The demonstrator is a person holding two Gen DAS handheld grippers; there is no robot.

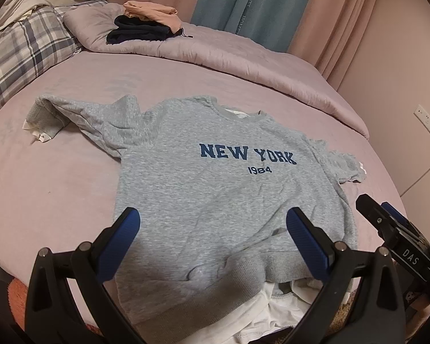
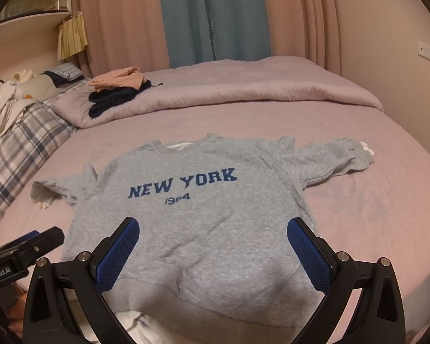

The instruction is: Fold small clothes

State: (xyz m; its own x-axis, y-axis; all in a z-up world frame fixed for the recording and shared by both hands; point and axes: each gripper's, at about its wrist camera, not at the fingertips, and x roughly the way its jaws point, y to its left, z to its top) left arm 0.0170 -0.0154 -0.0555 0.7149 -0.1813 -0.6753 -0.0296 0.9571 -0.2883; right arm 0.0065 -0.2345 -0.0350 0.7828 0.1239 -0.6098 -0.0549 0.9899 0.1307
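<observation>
1. The grey sweatshirt (image 1: 215, 189) lies face up and spread flat on the bed (image 1: 57, 195), print showing, both sleeves out to its sides; no fold has been made in it yet, as far as I can judge.
2. Beyond the sweatshirt's collar, on the rolled duvet (image 1: 243, 57), sits a small pile of folded clothes (image 1: 146, 27), so part of the job looks done.
3. The left gripper (image 1: 213, 246) hovers over the sweatshirt's hem, fingers (image 1: 120, 246) spread wide and holding nothing.
4. The right gripper (image 2: 213, 252) also hangs above the hem, toward the sweatshirt's right side, wide open and empty.
5. White fabric (image 1: 261, 312) peeks out from under the hem, nearest the fingers.
6. Left to do: fold in the sleeves, then the body.
</observation>
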